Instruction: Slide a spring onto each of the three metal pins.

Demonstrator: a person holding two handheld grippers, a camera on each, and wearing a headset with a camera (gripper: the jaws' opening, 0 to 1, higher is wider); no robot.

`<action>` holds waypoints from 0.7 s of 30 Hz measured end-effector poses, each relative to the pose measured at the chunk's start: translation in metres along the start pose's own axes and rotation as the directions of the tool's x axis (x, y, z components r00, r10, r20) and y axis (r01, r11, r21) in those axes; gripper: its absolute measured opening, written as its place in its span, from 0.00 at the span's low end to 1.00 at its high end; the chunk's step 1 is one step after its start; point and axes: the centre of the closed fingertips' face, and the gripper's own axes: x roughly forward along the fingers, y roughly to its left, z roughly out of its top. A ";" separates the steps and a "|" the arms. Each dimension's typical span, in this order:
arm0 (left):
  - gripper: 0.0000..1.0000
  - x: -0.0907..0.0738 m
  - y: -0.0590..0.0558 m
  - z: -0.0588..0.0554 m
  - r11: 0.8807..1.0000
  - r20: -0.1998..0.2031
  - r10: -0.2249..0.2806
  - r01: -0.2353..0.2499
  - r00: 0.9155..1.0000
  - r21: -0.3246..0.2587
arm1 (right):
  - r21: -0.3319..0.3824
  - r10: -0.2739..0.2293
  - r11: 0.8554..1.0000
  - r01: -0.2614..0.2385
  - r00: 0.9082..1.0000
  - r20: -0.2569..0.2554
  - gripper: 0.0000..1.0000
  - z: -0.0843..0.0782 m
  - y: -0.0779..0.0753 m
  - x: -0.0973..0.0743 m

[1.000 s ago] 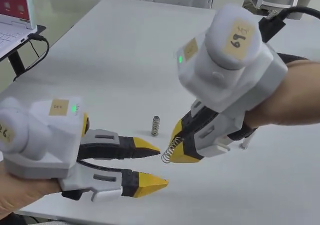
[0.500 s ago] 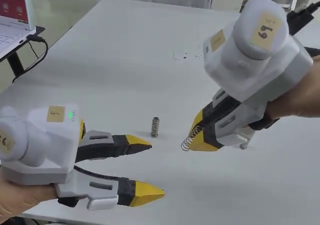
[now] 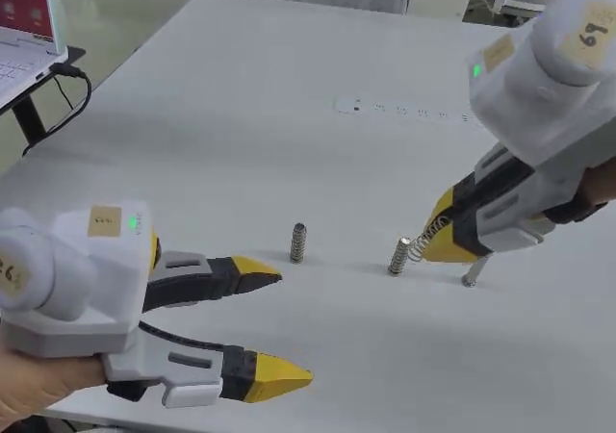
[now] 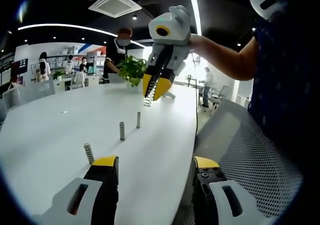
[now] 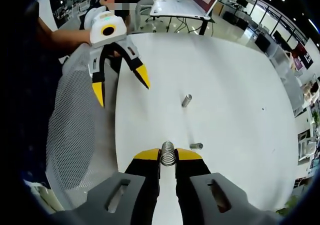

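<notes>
Over white table point(image 3: 241, 115), right gripper point(image 3: 432, 250) tilts down pinching spring point(image 3: 421, 244); left gripper point(image 3: 295, 327) hovers, jaws spread.

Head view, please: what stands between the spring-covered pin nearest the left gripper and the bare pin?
Another upright pin, wearing a spring, stands there, as the head view shows.

Has swung right and a little farther off with the spring point(image 3: 417, 248) in the right gripper point(image 3: 438, 242), away from the left gripper point(image 3: 295, 327), past the left pin point(image 3: 298, 243), now just beside the newly uncovered middle pin point(image 3: 398, 257).
</notes>
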 end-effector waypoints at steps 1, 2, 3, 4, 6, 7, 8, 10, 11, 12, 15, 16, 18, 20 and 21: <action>0.56 0.000 0.000 0.000 1.000 0.002 0.002 -0.002 1.000 -0.001 | 0.007 -0.008 1.000 0.008 1.000 -0.004 0.08 -0.003 -0.003 -0.001; 0.56 0.000 0.001 0.000 1.000 0.002 0.002 -0.002 1.000 -0.002 | 0.012 -0.014 1.000 0.014 1.000 -0.007 0.08 -0.005 -0.006 -0.003; 0.56 0.001 0.001 0.000 1.000 0.002 0.001 -0.001 1.000 -0.003 | 0.017 -0.022 1.000 0.022 1.000 -0.012 0.08 -0.008 -0.009 -0.004; 0.57 0.001 0.001 0.000 1.000 0.002 0.001 -0.001 1.000 -0.004 | 0.022 -0.028 0.999 0.029 0.999 -0.015 0.08 -0.010 -0.012 -0.006; 0.57 0.001 0.002 0.000 1.000 0.001 0.004 -0.004 1.000 -0.005 | 0.033 -0.044 0.998 0.045 0.999 -0.023 0.08 -0.015 -0.019 -0.008; 0.58 0.001 0.002 0.000 1.000 0.002 0.005 -0.005 1.000 -0.007 | 0.042 -0.049 0.998 0.051 0.998 -0.026 0.08 -0.017 -0.023 -0.010; 0.58 0.001 0.002 0.000 1.000 0.002 0.006 -0.006 1.000 -0.008 | 0.049 -0.058 0.997 0.060 0.998 -0.028 0.08 -0.020 -0.027 -0.011; 0.60 0.000 0.004 -0.001 1.000 0.001 0.011 -0.011 1.000 -0.009 | 0.063 -0.071 0.995 0.073 0.997 -0.037 0.08 -0.025 -0.033 -0.014; 0.60 0.000 0.004 -0.001 1.000 0.001 0.011 -0.011 1.000 -0.010 | 0.067 -0.075 0.995 0.078 0.996 -0.041 0.08 -0.027 -0.036 -0.014; 0.60 0.000 0.004 -0.001 1.000 -0.001 0.012 -0.012 1.000 -0.010 | 0.071 -0.082 0.994 0.085 0.996 -0.046 0.08 -0.030 -0.038 -0.015; 0.63 0.000 0.005 -0.002 1.000 0.000 0.018 -0.018 1.000 -0.012 | 0.090 -0.085 0.992 0.090 0.995 -0.061 0.08 -0.037 -0.044 -0.015; 0.63 0.000 0.006 -0.002 1.000 0.000 0.019 -0.019 1.000 -0.013 | 0.094 -0.089 0.991 0.096 0.994 -0.069 0.08 -0.040 -0.047 -0.015; 0.63 0.000 0.006 -0.002 1.000 -0.002 0.021 -0.021 1.000 -0.014 | 0.096 -0.095 0.990 0.103 0.992 -0.083 0.08 -0.045 -0.050 -0.014; 0.63 0.000 0.006 -0.002 1.000 -0.006 0.021 -0.021 1.000 -0.014 | 0.103 -0.094 0.989 0.103 0.992 -0.088 0.08 -0.048 -0.053 -0.013; 0.64 0.000 0.006 -0.003 1.000 -0.007 0.024 -0.024 1.000 -0.014 | 0.111 -0.095 0.988 0.106 0.991 -0.092 0.08 -0.050 -0.055 -0.013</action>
